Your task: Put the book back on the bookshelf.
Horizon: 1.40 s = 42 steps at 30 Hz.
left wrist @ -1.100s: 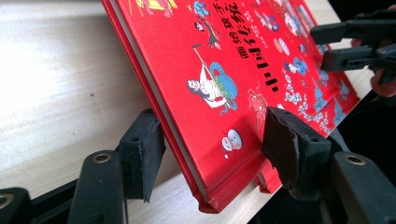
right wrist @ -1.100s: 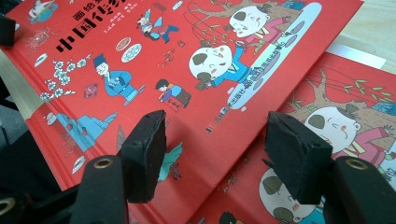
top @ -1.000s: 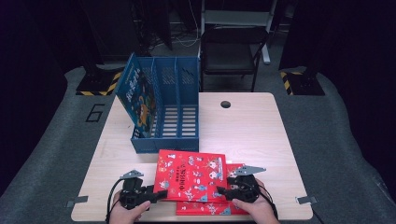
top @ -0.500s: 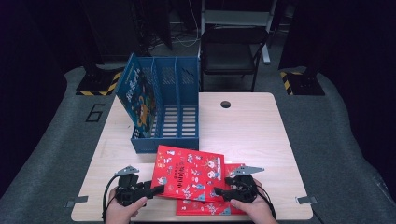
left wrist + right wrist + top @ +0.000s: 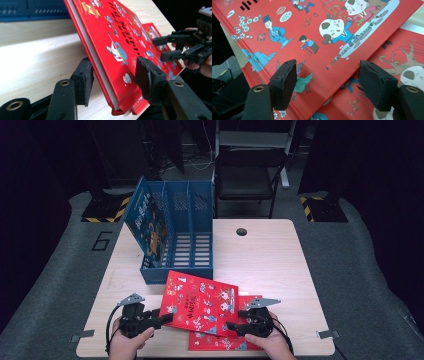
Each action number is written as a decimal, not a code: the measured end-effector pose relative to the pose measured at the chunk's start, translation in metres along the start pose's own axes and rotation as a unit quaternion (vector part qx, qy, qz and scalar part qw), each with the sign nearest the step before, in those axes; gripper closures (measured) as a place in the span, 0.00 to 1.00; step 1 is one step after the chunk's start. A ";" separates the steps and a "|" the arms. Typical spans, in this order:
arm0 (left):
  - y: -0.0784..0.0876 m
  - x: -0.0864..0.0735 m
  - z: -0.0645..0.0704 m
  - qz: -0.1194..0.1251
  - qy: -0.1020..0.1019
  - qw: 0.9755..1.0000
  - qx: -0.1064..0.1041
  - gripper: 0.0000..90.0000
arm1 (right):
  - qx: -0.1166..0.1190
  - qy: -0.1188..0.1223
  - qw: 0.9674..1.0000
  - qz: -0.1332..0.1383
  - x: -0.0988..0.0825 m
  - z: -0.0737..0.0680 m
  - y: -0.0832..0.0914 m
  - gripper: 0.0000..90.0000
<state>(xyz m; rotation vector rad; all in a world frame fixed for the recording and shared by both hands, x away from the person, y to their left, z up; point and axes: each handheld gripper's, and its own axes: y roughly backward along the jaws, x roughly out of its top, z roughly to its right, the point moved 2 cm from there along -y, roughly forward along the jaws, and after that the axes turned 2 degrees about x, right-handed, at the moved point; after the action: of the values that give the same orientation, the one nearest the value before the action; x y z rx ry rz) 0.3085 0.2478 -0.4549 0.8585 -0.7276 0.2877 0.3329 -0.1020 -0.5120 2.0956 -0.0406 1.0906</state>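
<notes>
A red picture book [image 5: 200, 301] lies tilted on a second red book [image 5: 220, 342] near the table's front edge. Its left edge is raised off the table. My left gripper [image 5: 164, 316] has that edge between its jaws [image 5: 115, 80]. One pad [image 5: 83, 80] sits under the pages and the other pad [image 5: 147, 80] stands by the cover. These jaws have just been closing and still stand wide. My right gripper [image 5: 231, 326] is at the book's right front corner. Its jaws [image 5: 328, 85] have just been opening and hover spread over the cover, holding nothing.
A blue slotted file rack [image 5: 175, 240] stands at the table's back left with a blue book [image 5: 147, 227] in its left slot. The wooden table [image 5: 270, 265] has a cable hole [image 5: 241, 231]. A black chair [image 5: 250, 175] stands behind it.
The left gripper has risen and tipped up the top red book's left edge, and its jaws have narrowed around it. The right gripper stayed put and its jaws spread slightly.
</notes>
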 end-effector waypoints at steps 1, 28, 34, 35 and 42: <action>0.002 0.003 0.000 0.005 -0.004 1.000 0.001 0.56 | 0.004 -0.004 1.000 -0.001 0.000 -0.001 -0.001 0.35; 0.026 0.044 0.021 0.037 -0.035 0.999 0.007 0.66 | 0.033 -0.021 0.999 0.013 0.006 -0.012 -0.017 0.34; 0.027 0.048 0.025 0.036 -0.039 0.999 0.005 0.70 | 0.039 -0.024 0.999 0.013 0.006 -0.011 -0.017 0.34; 0.027 0.050 0.025 0.030 -0.039 0.999 0.008 0.70 | 0.039 -0.026 0.999 0.011 0.006 -0.011 -0.017 0.34; 0.027 0.052 0.025 0.025 -0.035 0.999 0.014 0.70 | 0.039 -0.015 0.999 0.008 0.006 -0.011 -0.017 0.35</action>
<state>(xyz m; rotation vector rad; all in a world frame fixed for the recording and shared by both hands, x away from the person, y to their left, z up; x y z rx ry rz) 0.3208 0.2429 -0.3929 0.8818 -0.8132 0.3144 0.3350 -0.0809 -0.5137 2.1848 -0.0296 1.0853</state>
